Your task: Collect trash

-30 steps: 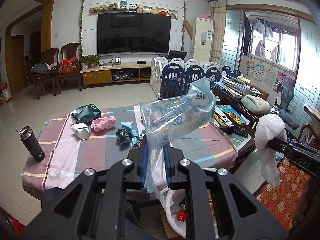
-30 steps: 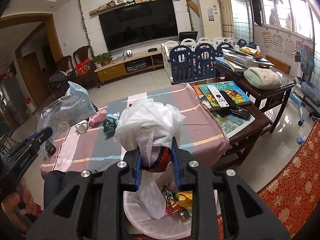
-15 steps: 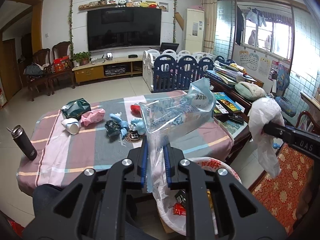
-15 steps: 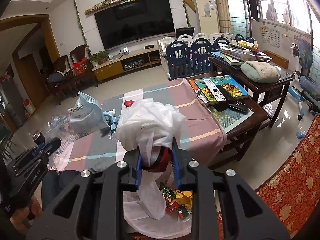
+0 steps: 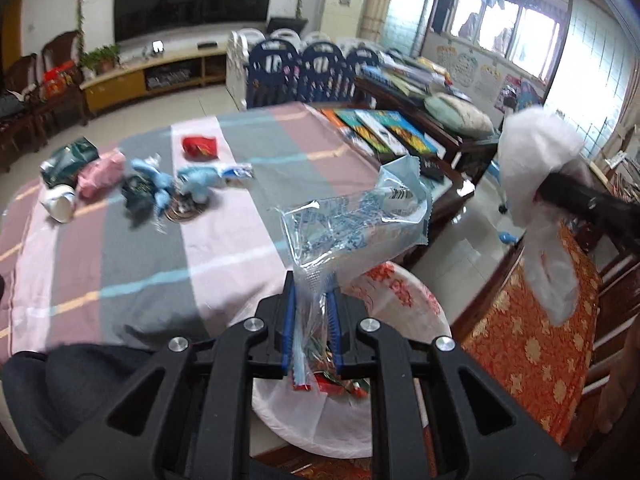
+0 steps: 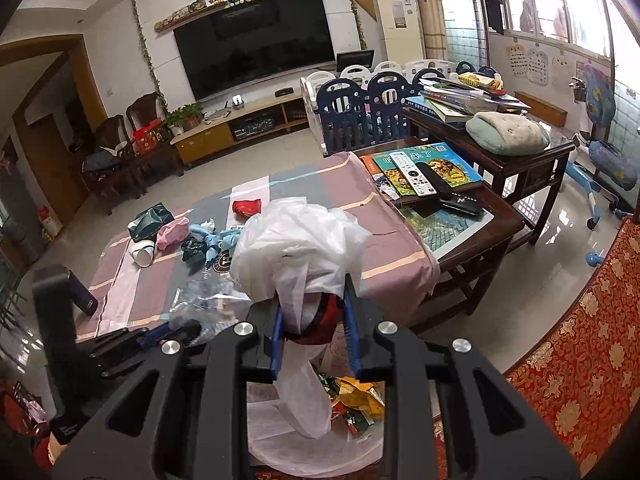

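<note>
Pinching a clear wrapper (image 5: 352, 228), my left gripper (image 5: 311, 320) hung above the white bag (image 5: 404, 300). My right gripper (image 6: 312, 320) clenched that bag's bunched rim.

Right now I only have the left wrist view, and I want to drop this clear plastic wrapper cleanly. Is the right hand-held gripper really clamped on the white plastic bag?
Observer: Yes. The right hand-held gripper is shut on a bunched fold of the white plastic bag, with something red pinched in too.
Operator: What is already inside the bag?
Observer: Yellow and green crumpled wrappers lie in its open mouth, below the jaws.
Operator: Is there anything on the table beyond my left edge?
Observer: A dark cylindrical bottle stands upright at the near left corner of the striped tablecloth.
</note>
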The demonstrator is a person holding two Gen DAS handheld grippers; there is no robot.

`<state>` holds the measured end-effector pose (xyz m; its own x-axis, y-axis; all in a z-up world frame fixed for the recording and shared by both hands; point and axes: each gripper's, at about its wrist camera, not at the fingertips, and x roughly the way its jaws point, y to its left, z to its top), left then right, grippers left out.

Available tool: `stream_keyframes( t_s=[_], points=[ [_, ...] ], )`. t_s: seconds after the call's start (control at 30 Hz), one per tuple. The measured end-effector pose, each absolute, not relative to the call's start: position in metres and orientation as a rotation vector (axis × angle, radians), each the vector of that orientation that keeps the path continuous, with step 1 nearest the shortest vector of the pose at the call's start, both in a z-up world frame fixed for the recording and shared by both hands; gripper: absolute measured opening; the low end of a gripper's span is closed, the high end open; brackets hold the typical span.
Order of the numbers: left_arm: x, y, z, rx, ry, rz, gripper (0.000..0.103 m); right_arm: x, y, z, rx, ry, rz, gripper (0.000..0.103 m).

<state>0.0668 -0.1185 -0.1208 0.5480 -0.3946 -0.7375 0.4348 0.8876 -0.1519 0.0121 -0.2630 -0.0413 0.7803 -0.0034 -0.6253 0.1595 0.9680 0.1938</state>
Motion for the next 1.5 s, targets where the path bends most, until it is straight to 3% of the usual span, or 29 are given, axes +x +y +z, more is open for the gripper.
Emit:
stream_keyframes(
  t_s=[0.1,0.17,0.23,0.43,0.53,0.6,0.67,0.73,1.1,1.5],
  points=[
    [0.074,-0.136,-0.142,0.075,0.94,-0.574,0.017,0.013,-0.268,-0.044,0.25,0.679,-0.098,0.026],
    [0.072,-0.145,-0.153,0.092,0.973,-0.598,0.025,0.014,-0.269,-0.045,0.254,0.686,-0.106,0.026],
    [0.07,-0.147,-0.156,0.096,0.982,-0.604,0.049,0.015,-0.27,-0.048,0.262,0.701,-0.111,0.026],
    [0.075,-0.121,-0.142,0.02,0.941,-0.532,0.068,0.02,-0.269,-0.056,0.265,0.74,-0.097,0.026],
    [0.076,-0.108,-0.134,-0.007,0.92,-0.469,0.071,0.024,-0.261,-0.061,0.237,0.775,-0.078,0.028],
    [0.077,-0.098,-0.13,-0.012,0.898,-0.408,0.073,0.028,-0.256,-0.066,0.214,0.809,-0.076,0.041],
    [0.077,-0.09,-0.126,-0.017,0.878,-0.352,0.076,0.03,-0.252,-0.071,0.213,0.829,-0.083,0.067],
    [0.079,-0.081,-0.125,-0.034,0.867,-0.312,0.077,0.029,-0.255,-0.07,0.239,0.817,-0.091,0.076],
    [0.107,-0.026,-0.148,-0.167,0.927,-0.152,0.079,0.038,-0.257,-0.078,0.297,0.843,-0.105,0.081],
    [0.11,0.041,-0.163,-0.235,0.903,-0.017,0.087,0.081,-0.181,-0.114,0.247,0.981,-0.012,0.081]
  ],
)
